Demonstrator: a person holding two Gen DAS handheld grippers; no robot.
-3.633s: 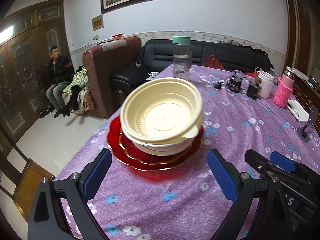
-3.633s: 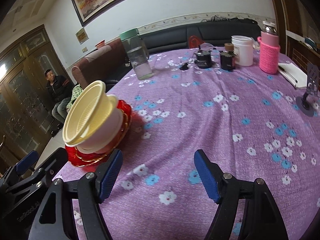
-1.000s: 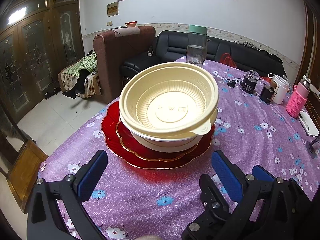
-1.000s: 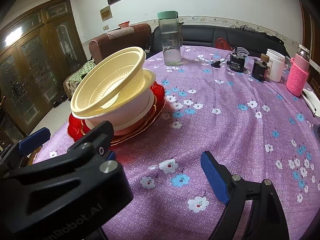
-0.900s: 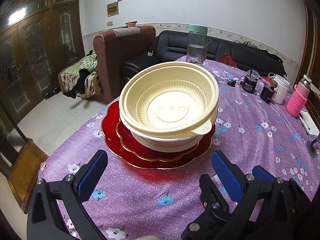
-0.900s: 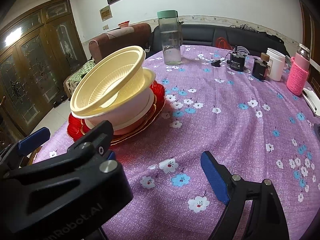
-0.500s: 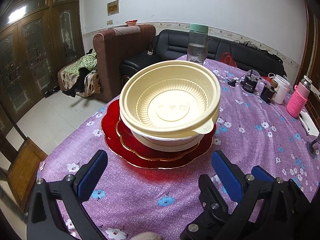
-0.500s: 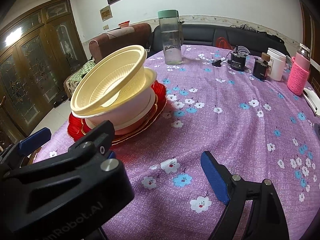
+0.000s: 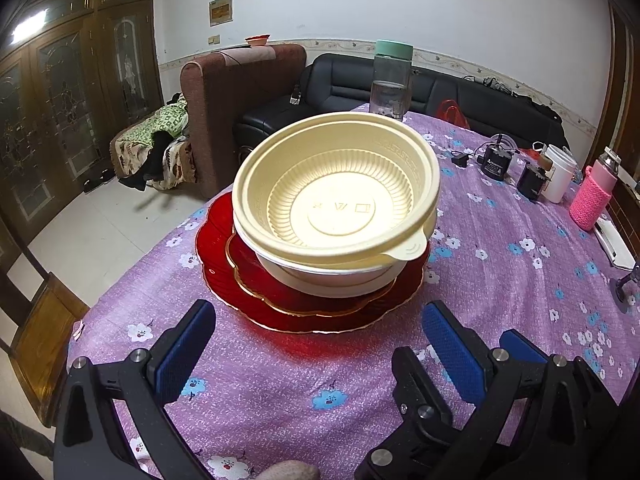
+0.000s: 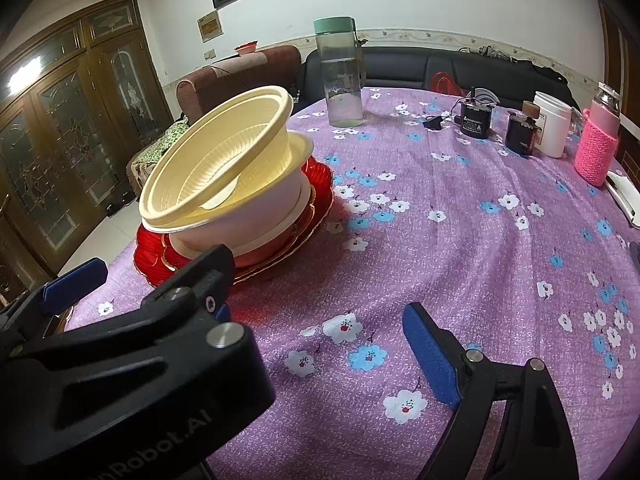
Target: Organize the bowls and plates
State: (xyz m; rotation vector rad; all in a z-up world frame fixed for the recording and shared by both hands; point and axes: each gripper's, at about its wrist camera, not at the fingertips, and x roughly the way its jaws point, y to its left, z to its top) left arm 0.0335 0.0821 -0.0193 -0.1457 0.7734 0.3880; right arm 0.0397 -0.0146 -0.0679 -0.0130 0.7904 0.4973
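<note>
Overhanging the red plates (image 9: 304, 308), tilted cream bowl (image 9: 340, 200); purple tablecloth (image 10: 460, 240) beside.

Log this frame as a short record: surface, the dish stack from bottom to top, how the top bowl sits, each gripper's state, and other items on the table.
surface: table with purple floral cloth
stack bottom: large red plate, smaller red plate on it
stack middle: white bowl
stack top: cream bowl, nested in the white one, sitting tilted
left gripper: open, empty, short of the stack
right gripper: open, empty, over bare cloth
others: clear bottle with green lid, white cup, pink-sleeved bottle
</note>
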